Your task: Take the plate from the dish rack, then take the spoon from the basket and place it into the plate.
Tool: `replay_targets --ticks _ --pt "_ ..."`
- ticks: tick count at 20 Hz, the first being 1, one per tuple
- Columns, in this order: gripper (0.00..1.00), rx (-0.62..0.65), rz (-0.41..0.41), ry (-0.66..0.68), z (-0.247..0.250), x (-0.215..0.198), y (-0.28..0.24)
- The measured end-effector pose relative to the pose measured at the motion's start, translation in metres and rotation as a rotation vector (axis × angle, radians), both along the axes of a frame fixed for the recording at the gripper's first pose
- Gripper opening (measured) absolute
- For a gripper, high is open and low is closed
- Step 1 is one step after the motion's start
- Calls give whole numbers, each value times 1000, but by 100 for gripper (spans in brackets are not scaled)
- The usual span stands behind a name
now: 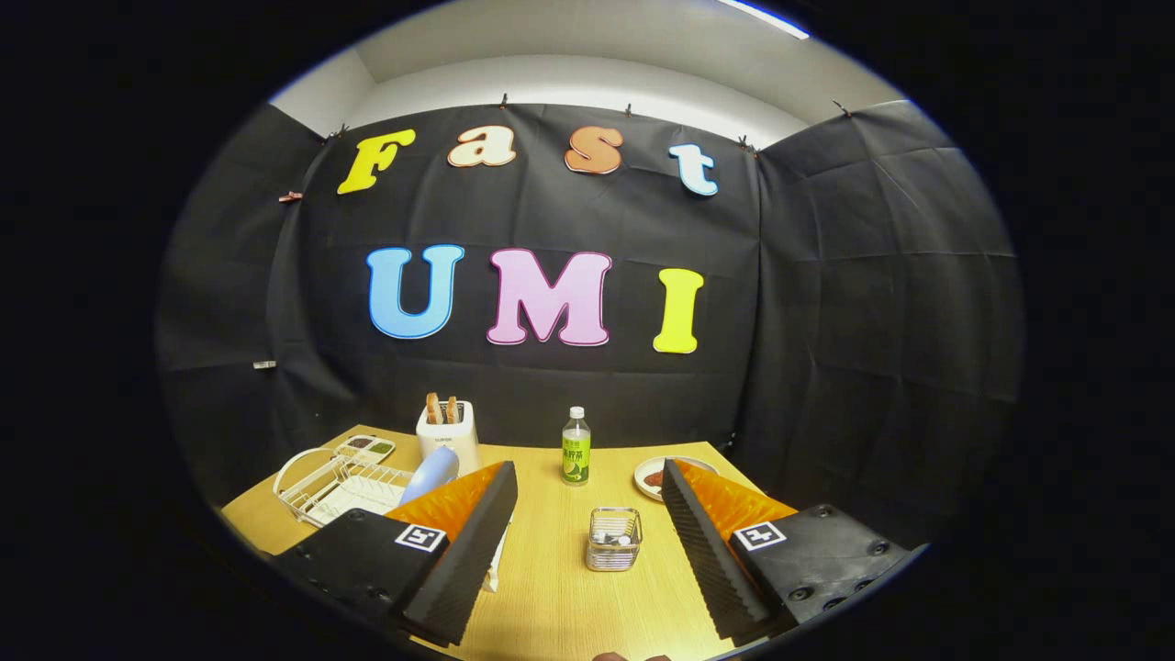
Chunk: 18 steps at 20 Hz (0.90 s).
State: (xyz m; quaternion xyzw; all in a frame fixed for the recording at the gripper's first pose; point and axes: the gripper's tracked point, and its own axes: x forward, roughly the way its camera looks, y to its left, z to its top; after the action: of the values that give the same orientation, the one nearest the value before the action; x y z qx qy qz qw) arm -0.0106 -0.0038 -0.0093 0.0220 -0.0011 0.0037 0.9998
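Note:
A white wire dish rack (332, 485) stands on the wooden table to the left, beyond my left finger. A pale blue plate (431, 473) stands on edge at the rack's right end, partly hidden by that finger. A small wire basket (613, 539) sits between my fingers and a little ahead; something small lies inside it, too small to tell as a spoon. My gripper (587, 519) is open wide above the near part of the table, with nothing held.
A white toaster (448, 433) with two slices stands behind the rack. A small tray (364, 448) lies left of it. A green-labelled bottle (576, 447) stands at mid-table. A plate with food (654, 477) sits by my right finger. Black cloth walls close the table's far side.

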Motion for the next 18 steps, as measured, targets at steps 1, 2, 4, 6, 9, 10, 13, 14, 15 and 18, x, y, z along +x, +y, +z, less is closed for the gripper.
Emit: replay_targets --ticks 1,2,4,6,9,10,13,14,15,18 --pt "97 4 -2 -1 0 1 -1" --pt "97 7 -4 -1 -1 2 -2" --pt "97 12 -3 8 -4 4 -2" --pt "97 12 4 11 -5 5 0" --pt "97 -29 25 -6 4 14 11" --pt "97 -37 48 -12 9 19 23" --pt "97 -28 110 15 15 39 51" --pt "97 -23 125 34 15 47 62" --pt "97 -20 142 50 16 53 72" --pt "97 -36 198 85 17 78 105"
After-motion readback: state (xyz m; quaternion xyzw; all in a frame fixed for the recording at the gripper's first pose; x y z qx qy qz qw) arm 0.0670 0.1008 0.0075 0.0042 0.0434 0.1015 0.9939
